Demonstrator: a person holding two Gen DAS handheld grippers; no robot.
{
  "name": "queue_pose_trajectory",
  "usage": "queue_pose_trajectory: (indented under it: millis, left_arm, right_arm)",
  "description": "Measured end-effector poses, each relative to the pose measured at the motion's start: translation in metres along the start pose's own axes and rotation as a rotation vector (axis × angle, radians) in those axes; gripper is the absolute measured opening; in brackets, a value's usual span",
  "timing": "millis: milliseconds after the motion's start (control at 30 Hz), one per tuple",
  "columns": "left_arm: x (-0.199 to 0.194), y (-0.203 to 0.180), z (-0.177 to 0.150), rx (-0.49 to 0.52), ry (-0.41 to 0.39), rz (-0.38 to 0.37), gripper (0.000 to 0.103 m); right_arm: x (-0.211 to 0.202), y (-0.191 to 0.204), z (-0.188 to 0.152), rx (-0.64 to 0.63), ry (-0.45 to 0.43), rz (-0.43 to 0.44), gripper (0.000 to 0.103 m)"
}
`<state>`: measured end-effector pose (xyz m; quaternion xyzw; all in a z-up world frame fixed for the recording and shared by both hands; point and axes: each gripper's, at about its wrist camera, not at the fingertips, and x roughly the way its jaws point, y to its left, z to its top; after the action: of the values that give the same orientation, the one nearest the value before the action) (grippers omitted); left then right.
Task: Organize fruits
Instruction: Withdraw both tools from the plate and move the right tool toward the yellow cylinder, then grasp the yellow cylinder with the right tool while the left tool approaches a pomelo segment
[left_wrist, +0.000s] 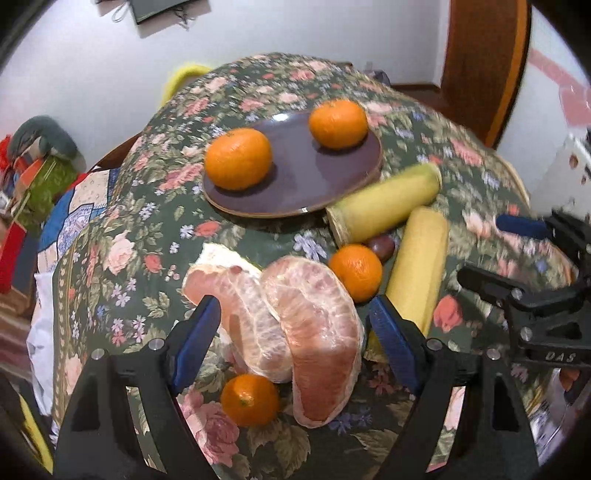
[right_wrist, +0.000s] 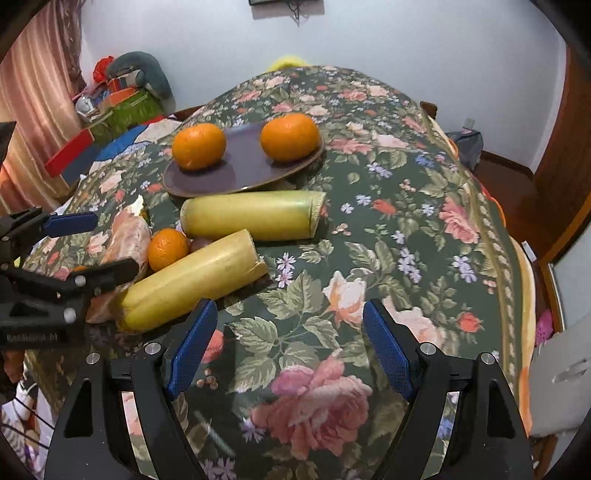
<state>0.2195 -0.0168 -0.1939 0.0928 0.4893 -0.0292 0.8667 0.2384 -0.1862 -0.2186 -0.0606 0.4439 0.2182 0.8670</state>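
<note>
Pink pomelo segments (left_wrist: 295, 332) lie near, btwn our left gripper (left_wrist: 295, 343) pads, jaws released; right gripper (right_wrist: 290, 347) released, empty. Risk: closing too hard crushes flesh, nudges near mandarin (left_wrist: 249, 400).

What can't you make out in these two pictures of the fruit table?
- Small dark fruit: left wrist view, mostly hidden between the small orange and the yellow cylinders; its kind is unclear.
- Near end of the closer yellow cylinder: right wrist view, covered by the left tongs.
- Peeled pomelo: right wrist view, largely blocked by those tongs.
- Right tongs: left wrist view, motion-blurred.
</note>
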Motion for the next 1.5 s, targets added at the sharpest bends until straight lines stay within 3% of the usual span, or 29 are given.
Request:
queue_pose_trajectory:
  millis: [133,467,700,1000,1267,1500]
  left_arm:
    - [0.002,-0.003,-0.004,0.028,0.004,0.031,0.088]
    - [0.002,-0.003,-0.007,-0.048,0.016,-0.019,0.088]
    - [-0.027,0.023,-0.016,-0.152,-0.053,-0.054,0.088]
    - [-0.049,0.056,-0.038,-0.232,-0.095,-0.076,0.088]
    - [-0.044,0.052,-0.046,-0.247,-0.077,-0.168,0.066]
    - [-0.033,0.035,-0.043,-0.23,-0.052,-0.206,0.066]
  right_arm:
    - [0.008,0.003,0.001,-0.014,0.002,-0.007,0.079]
    - [0.008,-0.007,0.007,0.012,0.008,-0.019,0.079]
    - [-0.009,0.013,0.009,0.003,-0.019,0.041,0.08]
    - [0.012,0.04,0.012,0.056,0.029,0.136,0.084]
    - [0.022,0.057,0.011,-0.004,0.07,0.111,0.081]
    - [0.008,0.045,0.002,-0.024,0.065,0.135,0.07]
